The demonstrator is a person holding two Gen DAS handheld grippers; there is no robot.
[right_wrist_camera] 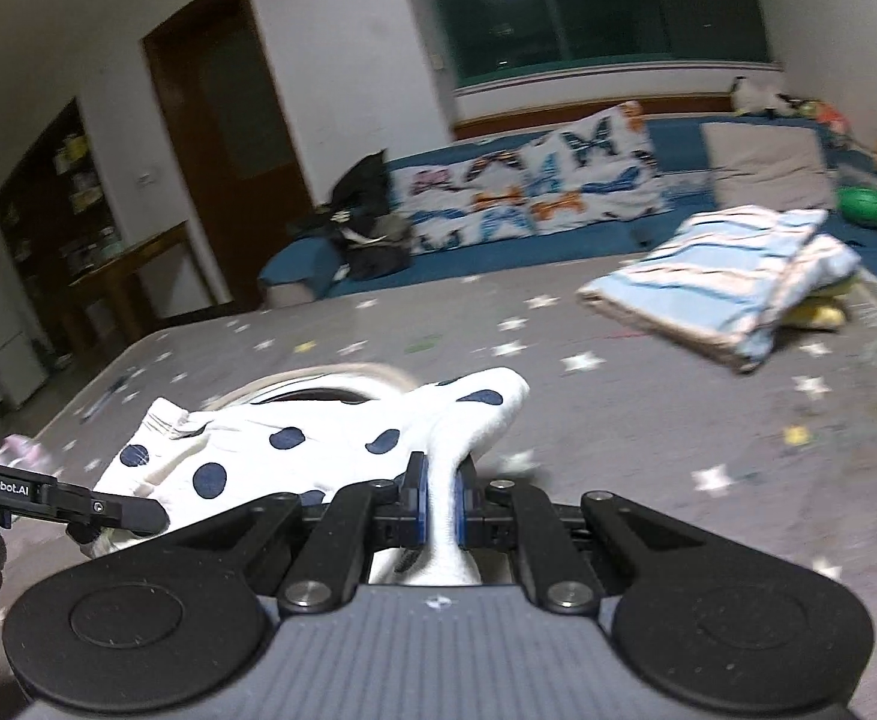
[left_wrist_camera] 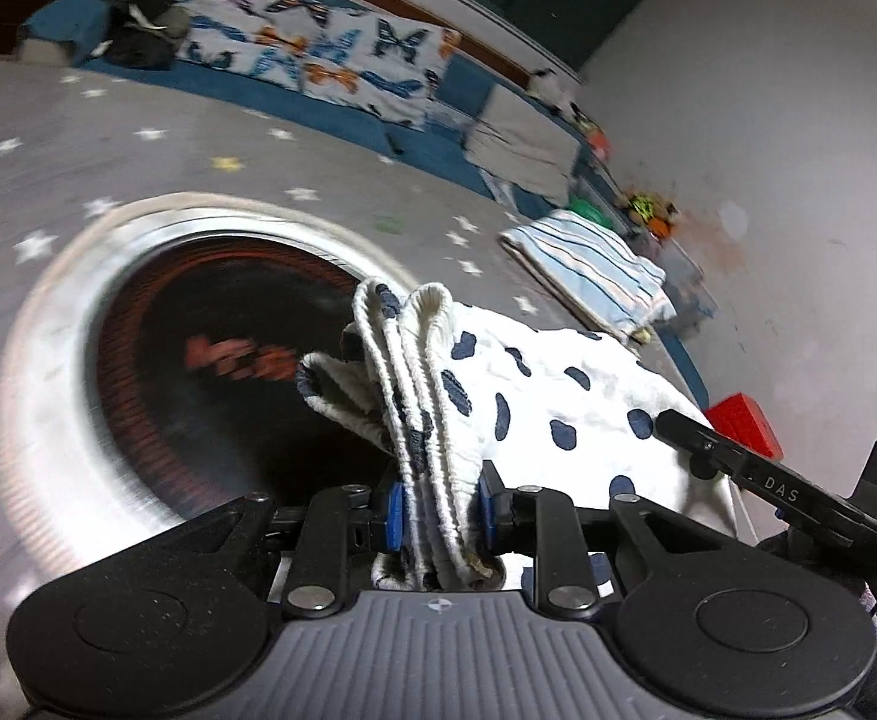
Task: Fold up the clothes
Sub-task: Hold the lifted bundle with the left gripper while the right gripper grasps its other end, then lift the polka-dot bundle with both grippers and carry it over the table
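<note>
Left gripper [left_wrist_camera: 435, 510] clamped on bunched ribbed waistband of white garment with navy dots [left_wrist_camera: 534, 384]; cloth spreads right, toward other gripper's black finger [left_wrist_camera: 732, 459]. Round basket [left_wrist_camera: 198, 360], blurred, dark inside, stands on grey star-print bed cover [left_wrist_camera: 156, 138]. Folded striped cloth [left_wrist_camera: 594, 270] near cover's far right edge. Butterfly-print pillow [left_wrist_camera: 324, 60] beyond far edge.

Bedroom clutter around a star-print bed

A butterfly-print pillow [right_wrist_camera: 528, 180] leans on the blue surround; a green ball [right_wrist_camera: 865, 206] lies near it; a brown door [right_wrist_camera: 222, 138] stands behind.
</note>
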